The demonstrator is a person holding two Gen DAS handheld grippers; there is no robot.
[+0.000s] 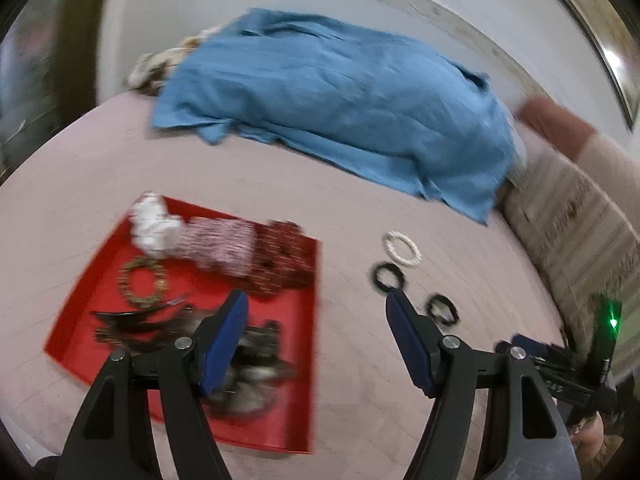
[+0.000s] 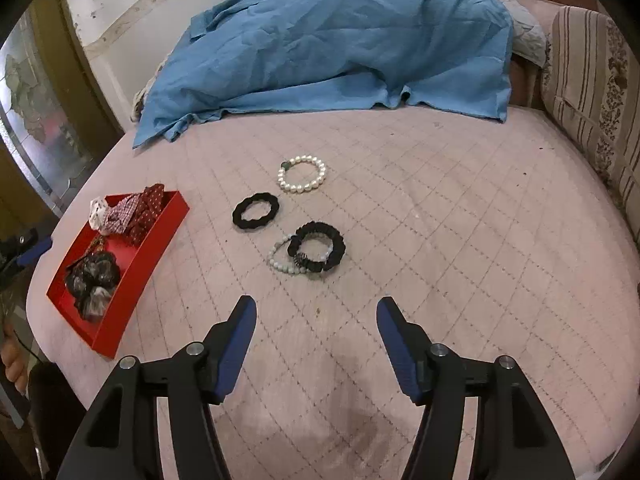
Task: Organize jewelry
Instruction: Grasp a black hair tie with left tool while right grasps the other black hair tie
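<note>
Right gripper [image 2: 316, 308] spread, empty; black scrunchie atop pale bead bracelet [image 2: 318, 252] straight ahead, just beyond fingertips. Left gripper [image 1: 316, 304] likewise spread, empty, farther off over red tray [image 1: 100, 280].

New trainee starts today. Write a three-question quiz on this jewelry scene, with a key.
1. True or false: the shallow red rectangular tray sits on the crumpled blue cloth.
2. Which lies nearest the blue cloth? A. white pearl bead bracelet B. plain black fabric scrunchie C. ruffled black scrunchie overlapping a pale bead bracelet
3. Fill in: the right gripper has its jaws ____, nothing between them.

Key: 1 false, it sits on the pink quilted mattress; 2 A; 3 open.
</note>
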